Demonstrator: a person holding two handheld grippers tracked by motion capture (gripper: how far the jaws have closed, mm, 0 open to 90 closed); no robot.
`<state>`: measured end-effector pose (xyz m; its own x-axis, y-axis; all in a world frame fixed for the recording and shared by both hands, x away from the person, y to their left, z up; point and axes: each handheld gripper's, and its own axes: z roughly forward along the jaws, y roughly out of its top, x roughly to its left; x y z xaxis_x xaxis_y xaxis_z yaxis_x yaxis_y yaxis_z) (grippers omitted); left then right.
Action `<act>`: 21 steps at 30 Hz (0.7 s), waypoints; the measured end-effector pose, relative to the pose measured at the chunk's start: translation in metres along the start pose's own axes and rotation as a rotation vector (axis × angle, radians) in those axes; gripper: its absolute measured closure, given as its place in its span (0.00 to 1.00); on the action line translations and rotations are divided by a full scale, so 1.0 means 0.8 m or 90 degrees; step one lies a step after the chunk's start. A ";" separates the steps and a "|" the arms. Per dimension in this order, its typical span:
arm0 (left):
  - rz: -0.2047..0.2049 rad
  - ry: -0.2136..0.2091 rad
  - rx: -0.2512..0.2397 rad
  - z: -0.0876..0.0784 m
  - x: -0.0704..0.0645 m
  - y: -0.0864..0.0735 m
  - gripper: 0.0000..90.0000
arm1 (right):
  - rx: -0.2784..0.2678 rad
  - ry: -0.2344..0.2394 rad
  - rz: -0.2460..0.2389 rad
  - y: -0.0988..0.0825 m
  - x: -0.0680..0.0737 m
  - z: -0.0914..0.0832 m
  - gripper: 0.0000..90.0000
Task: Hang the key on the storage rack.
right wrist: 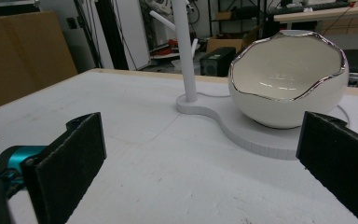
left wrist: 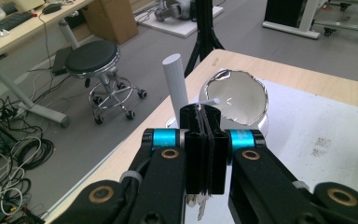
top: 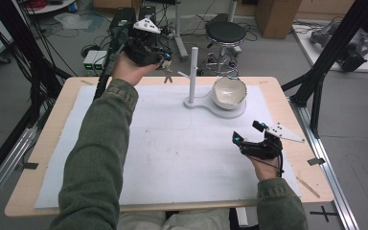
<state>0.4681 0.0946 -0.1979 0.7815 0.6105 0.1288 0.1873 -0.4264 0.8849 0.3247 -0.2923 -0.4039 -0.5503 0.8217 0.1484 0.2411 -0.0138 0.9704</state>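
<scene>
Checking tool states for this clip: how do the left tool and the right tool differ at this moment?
The left tool is shut, with something small and metallic dangling below its jaws, too small to identify; the right tool stands open with nothing between its pads. The left tool is held up at the table's far edge beside the white post stand; the right tool sits low over the white mat, facing the white egg-shaped bowl. Both are black with teal fittings.

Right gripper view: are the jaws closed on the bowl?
No. The right gripper has its jaws wide apart, short of the white bowl, with nothing between them.
</scene>
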 end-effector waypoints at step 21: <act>0.016 -0.008 0.011 0.074 -0.015 0.017 0.98 | 0.002 -0.038 -0.015 -0.004 -0.006 -0.018 0.00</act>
<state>0.4967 0.0423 -0.2142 0.7934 0.5912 0.1449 0.1780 -0.4530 0.8735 0.3154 -0.3046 -0.4050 -0.5069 0.8545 0.1134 0.2311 0.0079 0.9729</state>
